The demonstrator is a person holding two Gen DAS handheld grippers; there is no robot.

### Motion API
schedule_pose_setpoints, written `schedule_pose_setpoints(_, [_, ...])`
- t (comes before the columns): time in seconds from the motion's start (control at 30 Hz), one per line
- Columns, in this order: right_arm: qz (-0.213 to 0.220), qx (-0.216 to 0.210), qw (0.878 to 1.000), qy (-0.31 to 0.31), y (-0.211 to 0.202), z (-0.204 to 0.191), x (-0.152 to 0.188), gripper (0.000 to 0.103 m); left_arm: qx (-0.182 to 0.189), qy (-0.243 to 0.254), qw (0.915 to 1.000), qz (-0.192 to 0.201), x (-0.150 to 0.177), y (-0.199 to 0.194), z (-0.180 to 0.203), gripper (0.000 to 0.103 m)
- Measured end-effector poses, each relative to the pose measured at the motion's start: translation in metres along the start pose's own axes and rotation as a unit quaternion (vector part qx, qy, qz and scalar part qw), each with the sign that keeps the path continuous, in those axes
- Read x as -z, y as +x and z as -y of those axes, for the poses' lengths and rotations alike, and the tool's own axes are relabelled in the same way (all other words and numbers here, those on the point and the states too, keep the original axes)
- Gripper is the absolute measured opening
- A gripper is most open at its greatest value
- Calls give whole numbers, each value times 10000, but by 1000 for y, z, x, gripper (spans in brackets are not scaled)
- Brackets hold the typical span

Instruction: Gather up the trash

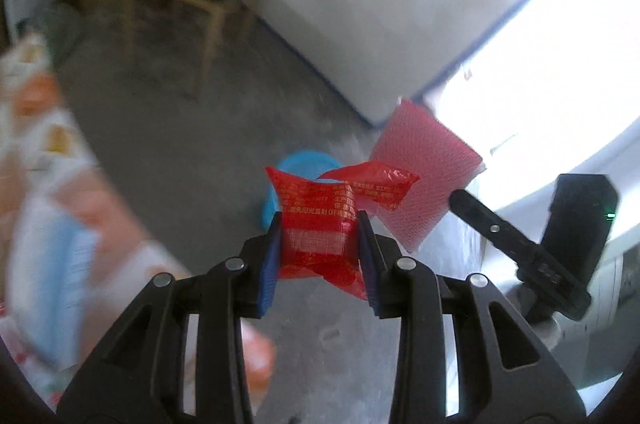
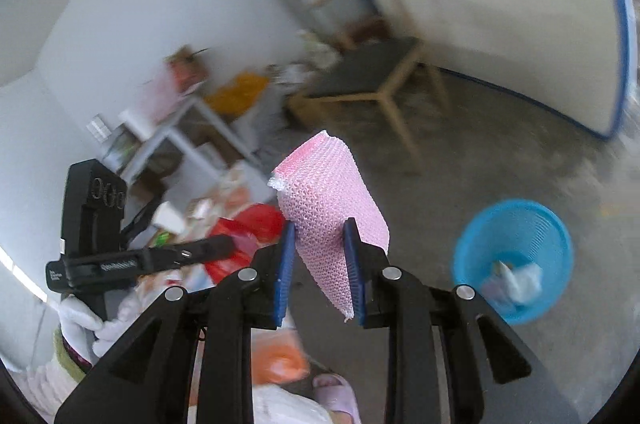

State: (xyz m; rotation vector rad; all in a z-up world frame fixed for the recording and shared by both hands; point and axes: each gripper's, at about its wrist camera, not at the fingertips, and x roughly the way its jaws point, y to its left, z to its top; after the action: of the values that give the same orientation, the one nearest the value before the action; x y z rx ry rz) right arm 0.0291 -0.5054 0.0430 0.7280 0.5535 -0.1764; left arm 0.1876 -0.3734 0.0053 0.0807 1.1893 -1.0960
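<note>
Meanwhile, left gripper [image 1: 318, 248] pinches a red wrapper [image 1: 316, 224]; right gripper [image 2: 320, 264] clamps a pink mesh pad [image 2: 332, 207] near the blue basket [image 2: 516, 228].

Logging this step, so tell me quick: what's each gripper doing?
Left gripper: closed on a red wrapper.
Right gripper: closed on a pink mesh sponge.

red wrapper [image 1: 318, 240] (printed) in left gripper [image 1: 319, 244]
</note>
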Motion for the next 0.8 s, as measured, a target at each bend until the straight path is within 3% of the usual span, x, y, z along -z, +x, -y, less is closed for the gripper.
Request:
schedule_pose_setpoints(0.13, [-14, 305, 9973, 675, 8, 59, 5, 25, 175, 211, 9979, -594, -8, 91, 30, 34])
schedule_pose_setpoints(0.23, [51, 308, 9931, 1134, 17, 98, 3, 25, 199, 373, 9963, -748, -16, 141, 47, 37])
schedule_pose_setpoints(0.27, [56, 306, 9917, 1250, 22, 107, 1, 27, 206, 415, 9962, -734, -23, 152, 50, 40])
schedule_pose_setpoints(0.33, [59, 390, 9874, 1533, 35, 137, -2, 32, 71, 484, 9962, -723, -26, 178, 56, 69])
schedule_pose_setpoints(0.4, [23, 556, 9825, 1778, 48, 168, 1, 43, -216, 447, 9965, -667, -30, 200, 57, 72])
schedule_pose_setpoints(0.53, [-69, 1030, 9725, 2090, 62, 207, 19, 46, -173, 317, 9970, -684, -30, 208, 53, 73])
schedule_pose_setpoints(0.8, [47, 987, 9698, 2228, 55, 212, 43, 46, 264, 95, 9996, -87, -32, 151, 31, 75])
